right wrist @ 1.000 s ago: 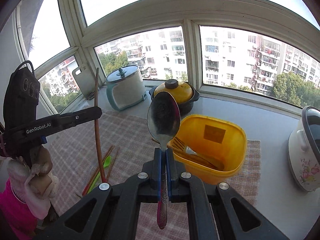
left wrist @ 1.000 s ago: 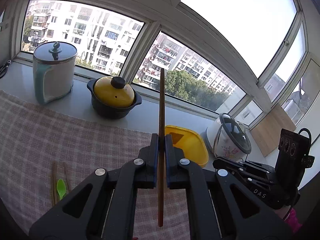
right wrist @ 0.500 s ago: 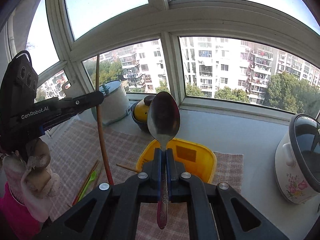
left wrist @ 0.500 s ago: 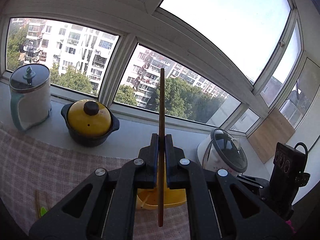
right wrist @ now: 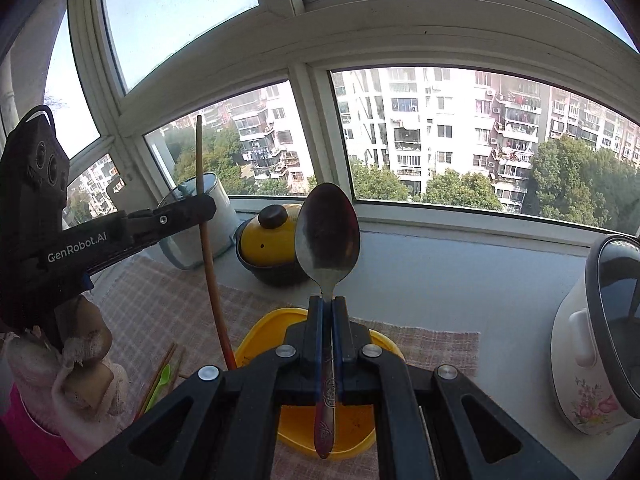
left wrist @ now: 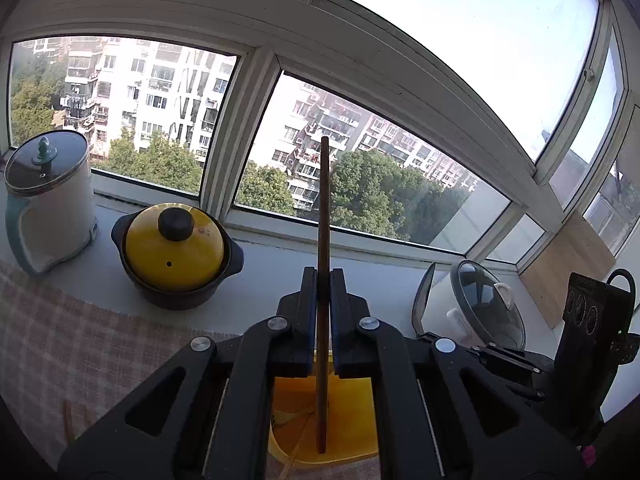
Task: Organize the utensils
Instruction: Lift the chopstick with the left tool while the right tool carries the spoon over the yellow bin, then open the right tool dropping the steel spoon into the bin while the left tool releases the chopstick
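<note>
- Yellow rounded plastic tub (right wrist: 256,344) on the checked pink cloth (right wrist: 160,300): light, rigid, liable to slide if knocked; sits right under both tools, with utensils already lying inside.
- Long brown wooden chopstick (left wrist: 323,240): light, stiff, smooth and round, so prone to pivot or slip; clamped near its lower third between the closed jaws of the left gripper (left wrist: 323,284), upright, lower tip over the tub.
- Metal spoon with patterned handle (right wrist: 327,232): heavier, hard, slick; pinched at the neck by the closed right gripper (right wrist: 327,312), bowl up, handle end hanging above the tub.
- More chopsticks and a small green plastic spoon (right wrist: 160,380) lying on the cloth: featherlight, best taken mid-shaft.
</note>
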`<state>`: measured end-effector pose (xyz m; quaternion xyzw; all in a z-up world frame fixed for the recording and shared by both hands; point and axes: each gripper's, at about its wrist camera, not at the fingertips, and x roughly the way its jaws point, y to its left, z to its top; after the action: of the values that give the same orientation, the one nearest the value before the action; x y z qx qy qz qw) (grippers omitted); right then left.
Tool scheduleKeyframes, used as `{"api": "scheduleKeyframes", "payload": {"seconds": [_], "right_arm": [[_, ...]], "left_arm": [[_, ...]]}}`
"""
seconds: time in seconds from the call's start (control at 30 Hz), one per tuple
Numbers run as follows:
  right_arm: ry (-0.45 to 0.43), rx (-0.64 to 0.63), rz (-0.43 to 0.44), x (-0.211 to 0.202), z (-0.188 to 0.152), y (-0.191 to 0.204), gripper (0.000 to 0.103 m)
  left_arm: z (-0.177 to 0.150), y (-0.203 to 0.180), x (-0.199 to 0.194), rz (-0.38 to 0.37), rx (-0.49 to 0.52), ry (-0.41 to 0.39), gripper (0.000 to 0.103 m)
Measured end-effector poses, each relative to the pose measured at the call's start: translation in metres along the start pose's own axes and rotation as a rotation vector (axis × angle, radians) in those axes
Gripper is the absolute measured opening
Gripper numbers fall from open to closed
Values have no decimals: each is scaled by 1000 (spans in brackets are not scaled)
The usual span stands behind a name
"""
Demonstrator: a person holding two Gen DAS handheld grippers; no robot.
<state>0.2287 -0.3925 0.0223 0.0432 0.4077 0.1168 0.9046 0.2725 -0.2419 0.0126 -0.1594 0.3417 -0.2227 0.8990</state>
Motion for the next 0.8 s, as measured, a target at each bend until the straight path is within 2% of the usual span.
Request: {"api": "scheduleKeyframes", "payload": {"seconds": [0.33, 0.67, 0.77, 0.8], "right_arm": [[30, 14, 4, 34, -6, -10, 1], [44, 18, 9, 34, -17, -19, 2], [44, 24, 8, 33, -19, -21, 8], [40, 29, 12, 31, -20, -22, 19]], "left_arm": [[-13, 0, 15, 27, 8, 29, 3], [-23, 0, 19, 28, 3, 58, 4], [-26, 0, 19, 34, 3, 74, 4], [-27, 0, 18, 39, 3, 73, 4]]}}
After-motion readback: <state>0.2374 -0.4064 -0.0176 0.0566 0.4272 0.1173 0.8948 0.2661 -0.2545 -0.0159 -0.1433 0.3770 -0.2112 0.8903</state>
